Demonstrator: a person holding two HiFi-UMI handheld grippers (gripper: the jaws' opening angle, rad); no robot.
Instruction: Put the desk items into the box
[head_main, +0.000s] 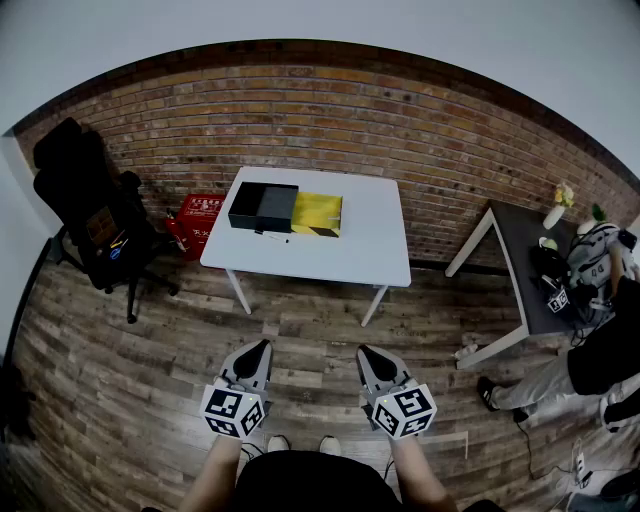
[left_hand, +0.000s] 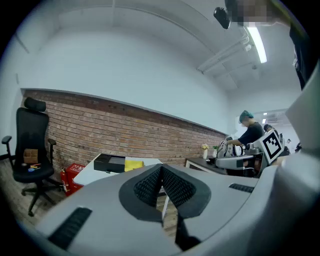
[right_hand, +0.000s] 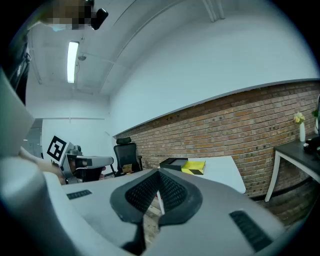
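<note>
A white table (head_main: 350, 250) stands well ahead of me by the brick wall. On it lie an open black box (head_main: 263, 207), a yellow-and-black box (head_main: 317, 213) beside it and a small pen-like item (head_main: 272, 236) in front. My left gripper (head_main: 256, 350) and right gripper (head_main: 368, 353) hang side by side over the wooden floor, far short of the table. Both are shut with nothing between their pads. The left gripper view shows the shut left gripper (left_hand: 161, 168) facing the black box (left_hand: 110, 162). In the right gripper view the right gripper (right_hand: 158, 173) faces the yellow-and-black box (right_hand: 194, 167).
A black office chair (head_main: 90, 215) and a red crate (head_main: 197, 222) stand left of the table. A dark side table (head_main: 520, 250) with small objects is at the right, where a person (head_main: 600, 360) sits. Wooden floor lies between me and the white table.
</note>
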